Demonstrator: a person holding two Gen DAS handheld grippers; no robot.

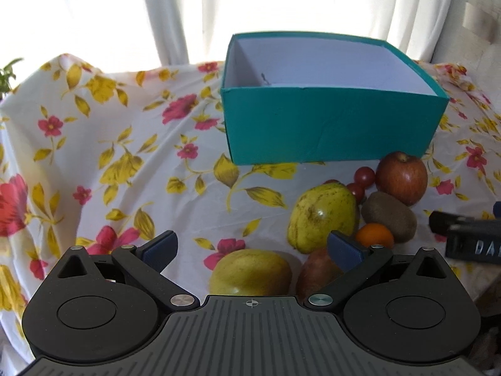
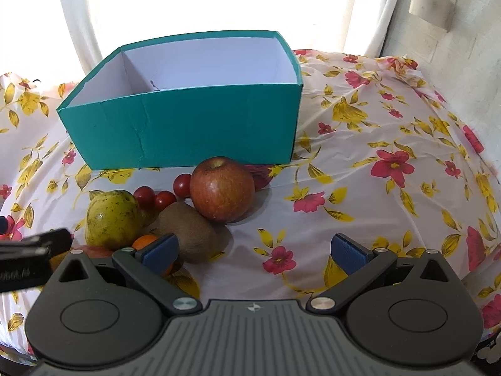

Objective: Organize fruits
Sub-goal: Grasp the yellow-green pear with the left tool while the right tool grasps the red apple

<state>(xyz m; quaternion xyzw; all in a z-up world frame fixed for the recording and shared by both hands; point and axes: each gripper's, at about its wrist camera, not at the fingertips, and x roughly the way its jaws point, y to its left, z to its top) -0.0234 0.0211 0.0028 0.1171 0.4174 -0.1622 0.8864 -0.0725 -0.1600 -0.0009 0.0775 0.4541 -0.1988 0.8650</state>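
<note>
A teal box [image 1: 328,125] [image 2: 194,131] with a white inside stands on the flowered cloth; no fruit shows inside it. In front of it lies a cluster of fruit: a red apple [image 1: 401,178] [image 2: 222,189], a kiwi [image 1: 389,216] [image 2: 188,232], a yellow-green pear [image 1: 322,216] [image 2: 112,219], several small red fruits [image 1: 363,175] [image 2: 162,199], a small orange [image 1: 374,235] [image 2: 144,241]. A yellow fruit [image 1: 250,272] and a reddish one [image 1: 319,274] lie nearest my left gripper [image 1: 250,249], which is open above them. My right gripper [image 2: 255,250] is open beside the kiwi.
A flowered tablecloth [image 1: 125,156] [image 2: 391,156] covers the table, with bare cloth left of the box and right of the apple. White curtains [image 1: 175,15] hang behind. A plant [image 1: 7,76] shows at the far left edge. A wall [image 2: 454,31] stands to the right.
</note>
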